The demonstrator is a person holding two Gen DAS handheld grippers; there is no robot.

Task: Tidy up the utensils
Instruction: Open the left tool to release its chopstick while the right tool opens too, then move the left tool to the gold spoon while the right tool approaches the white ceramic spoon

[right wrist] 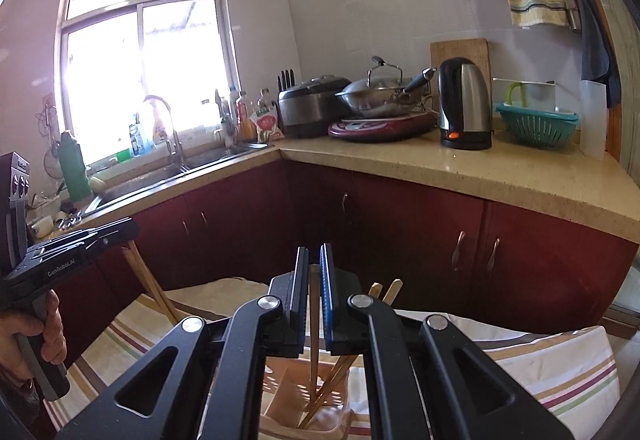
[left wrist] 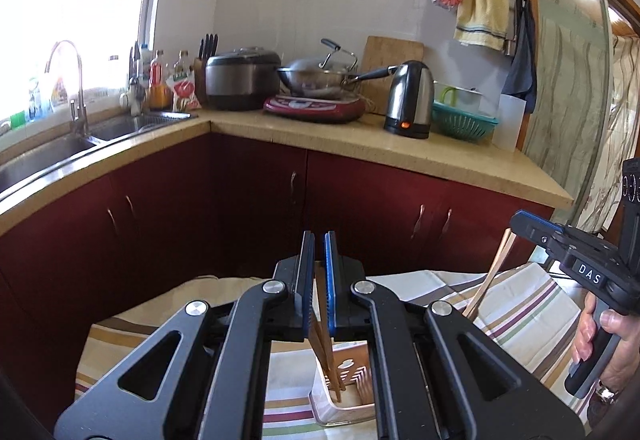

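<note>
We count two grippers, one utensil holder, one striped cloth and several wooden chopsticks, taking the utensil holder (left wrist: 344, 396) as our landmark. It is a pale plastic box with slotted, cut-out walls, standing upright on the striped cloth (left wrist: 516, 304), a soft fabric of white, tan, plum and green bands. In the left wrist view the left gripper (left wrist: 319, 272) sits just above the holder with its two black jaws nearly together, clenched on a pair of brown chopsticks (left wrist: 326, 352); the sticks slant down from between the blue ribbed pads into the holder, their lower ends inside it. To the right of the holder in that same view we see the right gripper (left wrist: 520, 222) side-on, gripped by a hand (left wrist: 604, 348), with its own pale chopsticks (left wrist: 490, 276) hanging down from the tip toward the cloth. In the right wrist view the right gripper (right wrist: 314, 280) is likewise clamped narrowly on a thin stick (right wrist: 315, 360) that drops straight down toward the holder (right wrist: 288, 392), which already carries about three more leaning sticks (right wrist: 340, 372); we cannot tell whether the held stick's tip touches the bottom. Left of the holder there, the left gripper (right wrist: 124, 230) shows with its chopstick pair (right wrist: 150, 288) angled down. Behind the holder we see one beige stone counter (left wrist: 360, 140) over dark red glossy cabinet doors (left wrist: 240, 200).
</note>
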